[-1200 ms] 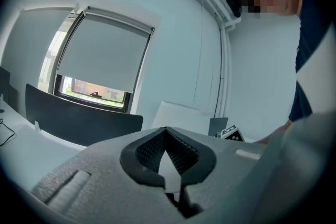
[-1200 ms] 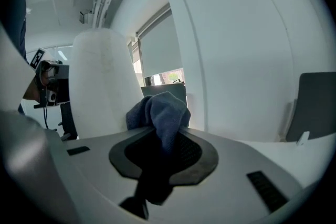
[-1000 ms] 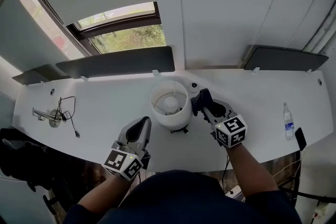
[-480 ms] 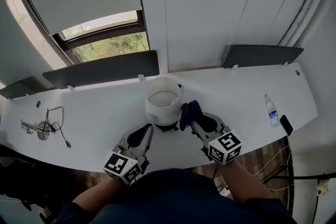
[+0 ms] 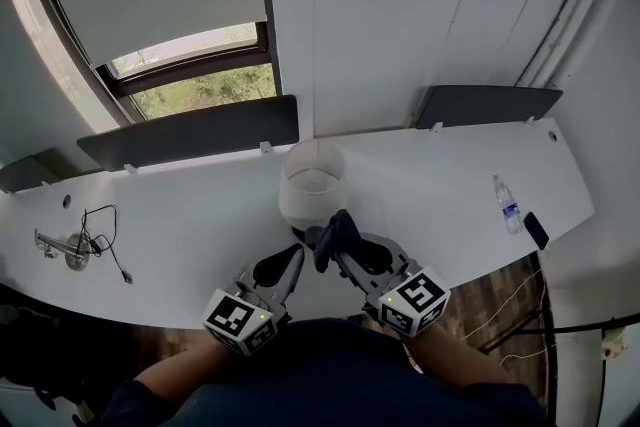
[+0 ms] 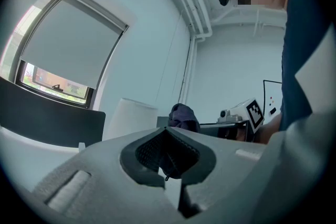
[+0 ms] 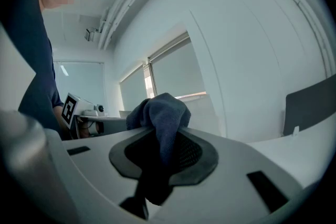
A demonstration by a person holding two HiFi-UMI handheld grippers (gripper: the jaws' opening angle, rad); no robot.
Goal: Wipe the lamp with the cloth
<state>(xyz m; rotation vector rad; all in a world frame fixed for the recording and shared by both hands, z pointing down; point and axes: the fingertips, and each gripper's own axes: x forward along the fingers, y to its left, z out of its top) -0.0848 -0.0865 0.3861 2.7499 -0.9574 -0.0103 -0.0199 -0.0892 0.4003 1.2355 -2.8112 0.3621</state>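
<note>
**Head view first: the lamp is standing upright and the cloth is being held at its foot**

In the head view, the lamp (image 5: pixel 312 183) is standing on the white table (image 5: pixel 180 215), close to the wall. Its long axis is running straight up, and the open top of the shade is facing the camera. The shade is a white, plain cylinder, with a small dark base showing under it. The right gripper (image 5: pixel 336 251) is pinching the cloth (image 5: pixel 335 231), a dark blue bunch, just beside the lower near side of the shade. Whether the cloth is touching the shade, I cannot tell. The left gripper (image 5: pixel 292 261) is pointing at the lamp base from the near left. A water bottle (image 5: pixel 505 203) and a phone (image 5: pixel 536 229) are lying well apart, at the right end of the table.

In the left gripper view, the left gripper (image 6: pixel 167 132) is keeping its jaws pressed together with nothing between them. Beyond them the shade (image 6: pixel 131 118) is rising upright, with the cloth (image 6: pixel 182 115) just to its right.

In the right gripper view, the right gripper (image 7: pixel 163 144) is clamping the cloth (image 7: pixel 160 113), which is bulging above the pads in soft folds.
</note>
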